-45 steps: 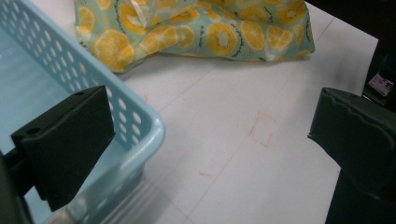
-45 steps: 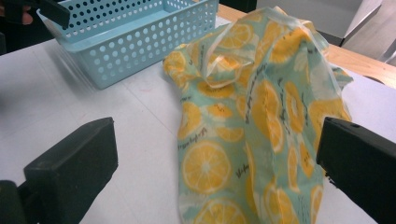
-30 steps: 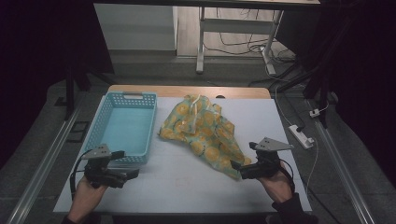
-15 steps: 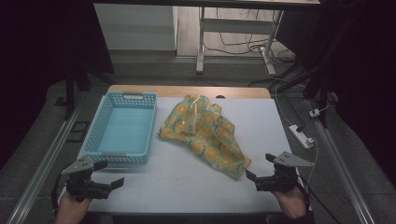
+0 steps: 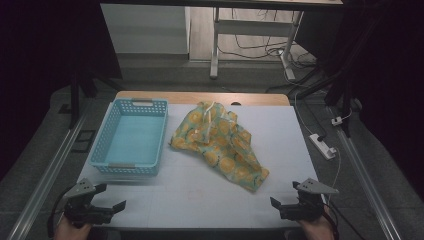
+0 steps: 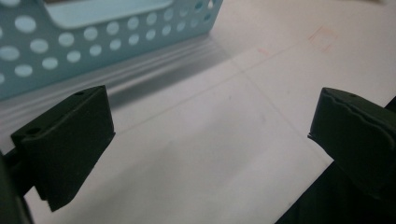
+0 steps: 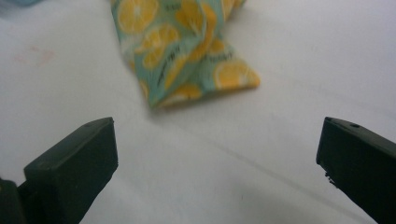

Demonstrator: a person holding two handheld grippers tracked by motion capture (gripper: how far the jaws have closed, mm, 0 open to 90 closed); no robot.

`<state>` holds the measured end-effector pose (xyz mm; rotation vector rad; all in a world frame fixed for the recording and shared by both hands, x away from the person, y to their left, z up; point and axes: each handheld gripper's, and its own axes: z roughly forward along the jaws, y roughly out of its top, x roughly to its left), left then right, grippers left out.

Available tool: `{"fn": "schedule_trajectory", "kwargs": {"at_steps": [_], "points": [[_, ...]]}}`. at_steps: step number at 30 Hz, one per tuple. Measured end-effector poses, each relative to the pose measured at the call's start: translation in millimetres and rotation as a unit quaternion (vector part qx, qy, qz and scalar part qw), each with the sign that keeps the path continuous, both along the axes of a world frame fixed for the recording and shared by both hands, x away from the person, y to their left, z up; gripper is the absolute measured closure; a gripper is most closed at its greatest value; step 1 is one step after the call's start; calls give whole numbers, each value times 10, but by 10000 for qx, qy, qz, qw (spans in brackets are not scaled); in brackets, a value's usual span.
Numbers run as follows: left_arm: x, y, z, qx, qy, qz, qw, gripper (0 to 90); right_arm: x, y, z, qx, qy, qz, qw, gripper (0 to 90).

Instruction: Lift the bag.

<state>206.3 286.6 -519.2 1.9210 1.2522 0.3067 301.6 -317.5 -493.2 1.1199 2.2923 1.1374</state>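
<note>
A crumpled teal cloth printed with orange slices (image 5: 217,142) lies on the white table (image 5: 200,192), right of a light blue perforated basket (image 5: 131,136). Its near corner (image 7: 187,56) shows ahead of my right gripper (image 7: 217,158), whose jaws stand wide apart over bare table. In the high view my right gripper (image 5: 276,202) sits at the table's front right edge, well short of the cloth. My left gripper (image 5: 119,205) is at the front left edge, open and empty. The basket's near wall (image 6: 102,37) rises beyond my left gripper (image 6: 210,135).
A white power strip (image 5: 322,146) lies on the floor right of the table. Metal rails run along both sides. A desk frame and cables stand behind the table.
Both grippers have drawn back toward the front edge of the table and away from the cloth and basket. The cloth and basket have not moved.
</note>
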Motion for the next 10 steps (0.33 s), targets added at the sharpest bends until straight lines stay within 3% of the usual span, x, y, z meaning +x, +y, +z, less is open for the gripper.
{"fn": "schedule_trajectory", "kwargs": {"at_steps": [2,10], "points": [[-18,8,-24,139,103,39,9998,0,-15,-16,-46,-85,129,-5,9999,0],[-25,60,-35,19,217,125,9997,0,-16,-22,-50,-160,171,-108,9997,0]]}}
